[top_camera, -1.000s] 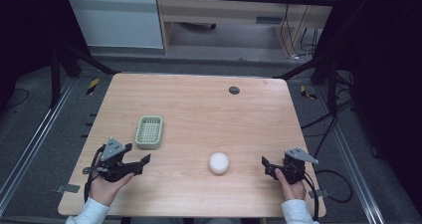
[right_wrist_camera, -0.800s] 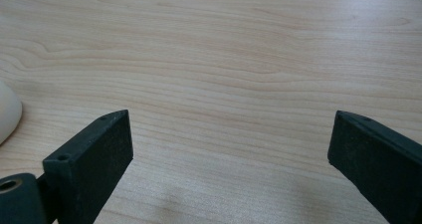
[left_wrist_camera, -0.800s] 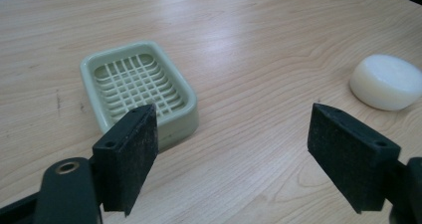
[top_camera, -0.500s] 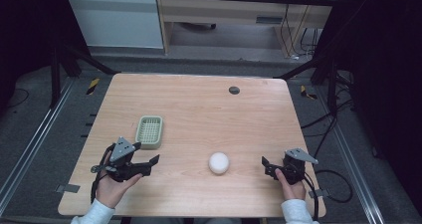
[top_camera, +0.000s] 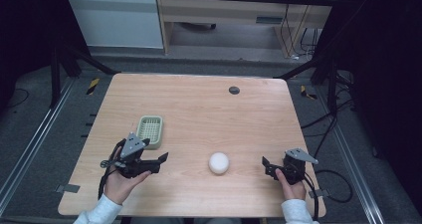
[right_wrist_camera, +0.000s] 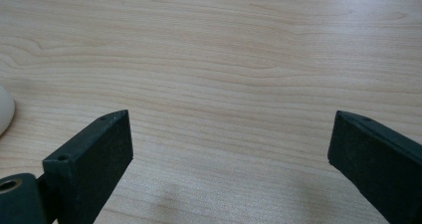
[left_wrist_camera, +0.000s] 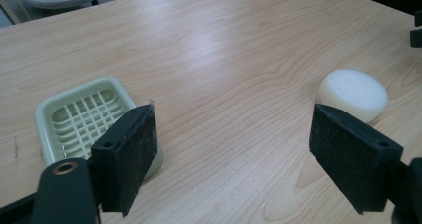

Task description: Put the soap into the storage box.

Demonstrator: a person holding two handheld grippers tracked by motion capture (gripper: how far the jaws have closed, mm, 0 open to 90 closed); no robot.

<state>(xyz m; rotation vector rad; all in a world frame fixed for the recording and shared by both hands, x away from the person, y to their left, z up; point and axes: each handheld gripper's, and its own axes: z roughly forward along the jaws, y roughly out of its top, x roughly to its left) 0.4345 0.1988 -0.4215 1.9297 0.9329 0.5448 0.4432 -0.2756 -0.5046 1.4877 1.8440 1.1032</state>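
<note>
A white round puck [top_camera: 219,163] lies on the wooden table [top_camera: 209,114], near its front edge. Left of it, a pale green slatted dish [top_camera: 150,131] sits flat. My left gripper [top_camera: 158,162] hovers just in front of the dish, open and pointing right toward the puck. In the left gripper view the dish [left_wrist_camera: 84,117] lies behind the left jaw and the puck [left_wrist_camera: 354,93] just beyond the right jaw; the left gripper [left_wrist_camera: 234,124] holds nothing. My right gripper [top_camera: 266,168] stands open to the right of the puck, over bare wood [right_wrist_camera: 230,129]. The puck's edge [right_wrist_camera: 4,114] shows at far left.
A small dark round disc [top_camera: 234,90] is set in the table top near the far edge. Cables trail from the right gripper off the table's right side [top_camera: 328,184]. Black frame legs and a cabinet stand beyond the table.
My left gripper has shifted to the right, toward the puck, and now sits in front of the green dish. The right gripper and the puck have stayed put.
</note>
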